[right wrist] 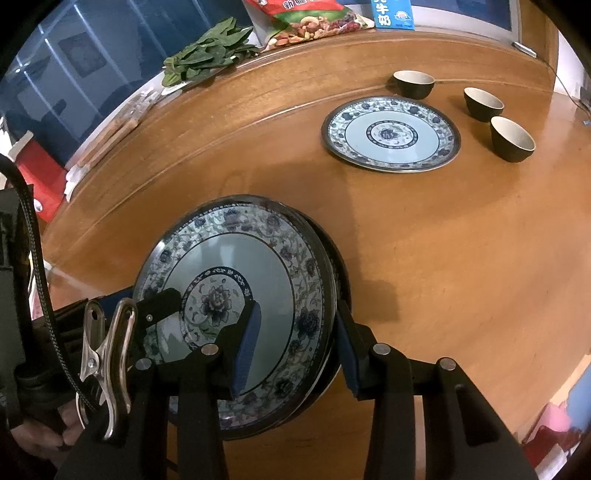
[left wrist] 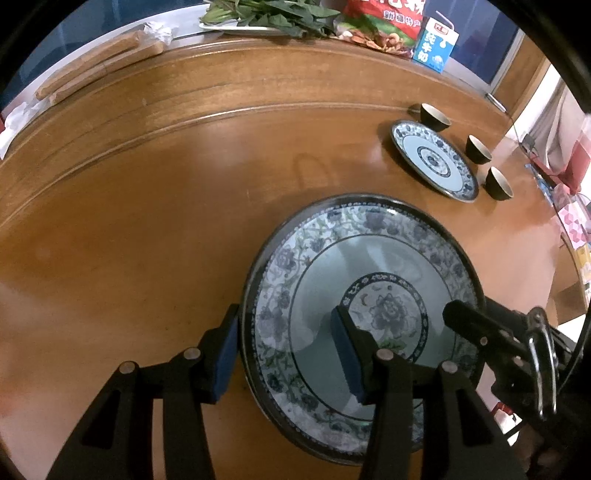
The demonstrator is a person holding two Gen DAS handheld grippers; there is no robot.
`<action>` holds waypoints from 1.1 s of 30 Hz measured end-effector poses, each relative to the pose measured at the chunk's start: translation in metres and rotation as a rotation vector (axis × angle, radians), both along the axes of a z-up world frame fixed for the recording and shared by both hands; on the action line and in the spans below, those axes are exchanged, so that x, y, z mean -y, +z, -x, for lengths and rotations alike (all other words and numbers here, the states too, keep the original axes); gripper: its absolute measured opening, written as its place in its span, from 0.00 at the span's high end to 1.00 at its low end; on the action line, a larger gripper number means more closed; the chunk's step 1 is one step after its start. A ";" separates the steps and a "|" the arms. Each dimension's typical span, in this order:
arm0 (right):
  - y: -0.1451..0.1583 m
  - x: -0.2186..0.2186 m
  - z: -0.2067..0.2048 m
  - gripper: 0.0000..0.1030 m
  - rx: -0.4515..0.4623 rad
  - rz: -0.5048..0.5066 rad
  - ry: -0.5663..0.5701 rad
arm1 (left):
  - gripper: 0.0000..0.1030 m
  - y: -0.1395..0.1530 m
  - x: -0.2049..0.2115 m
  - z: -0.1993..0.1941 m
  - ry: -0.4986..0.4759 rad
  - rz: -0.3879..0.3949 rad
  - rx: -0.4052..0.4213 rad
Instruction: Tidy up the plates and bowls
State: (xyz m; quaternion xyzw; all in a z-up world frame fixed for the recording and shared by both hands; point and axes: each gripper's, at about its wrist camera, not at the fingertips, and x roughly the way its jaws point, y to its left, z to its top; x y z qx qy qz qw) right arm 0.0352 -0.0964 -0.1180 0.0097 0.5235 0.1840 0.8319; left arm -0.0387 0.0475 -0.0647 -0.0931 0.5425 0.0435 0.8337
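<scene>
While left view hides it, plate stack shows.

You are working at a large round wooden table with a warm brown, glossy top; soft light patches reflect off its surface. A raised circular groove runs concentric with the outer edge, marking off an inner disc. Along the far rim sit a bunch of leafy greens, a red snack bag, a blue and white milk carton, wrapped chopsticks and crumpled tissue. Behind the table you see dark blue panels that look like glass, with faint reflections. To your right a wooden door or panel stands beside a pale wall.
</scene>
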 end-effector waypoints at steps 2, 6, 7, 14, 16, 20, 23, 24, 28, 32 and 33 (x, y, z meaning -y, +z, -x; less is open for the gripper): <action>0.000 0.000 0.001 0.59 0.002 0.001 -0.004 | 0.50 0.000 0.000 0.000 -0.004 0.001 0.003; 0.001 0.002 0.002 0.59 0.005 -0.009 -0.020 | 0.50 -0.001 0.000 0.000 -0.014 0.011 0.003; 0.001 0.003 0.002 0.59 0.005 -0.012 -0.023 | 0.50 -0.001 0.000 0.000 -0.017 0.015 0.003; 0.006 0.008 0.005 0.59 0.013 -0.031 -0.057 | 0.50 0.004 -0.001 0.000 -0.022 0.016 0.027; 0.007 0.009 0.006 0.59 0.015 -0.019 -0.073 | 0.50 0.004 -0.003 0.000 -0.014 0.023 0.029; 0.007 0.018 0.006 0.58 0.009 -0.031 -0.114 | 0.50 0.004 -0.006 0.003 -0.007 0.035 0.031; 0.008 0.017 0.010 0.58 0.015 -0.025 -0.112 | 0.50 0.006 -0.006 0.005 -0.010 0.037 0.038; 0.009 0.017 0.011 0.58 0.016 -0.024 -0.111 | 0.50 0.007 -0.006 0.006 -0.012 0.037 0.041; 0.012 0.016 0.015 0.58 0.038 -0.021 -0.111 | 0.50 0.010 -0.006 0.007 -0.020 0.034 0.048; 0.013 0.016 0.018 0.58 0.046 -0.024 -0.112 | 0.50 0.013 -0.007 0.009 -0.031 0.027 0.052; 0.013 0.015 0.019 0.58 0.047 -0.025 -0.114 | 0.50 0.014 -0.008 0.009 -0.034 0.026 0.053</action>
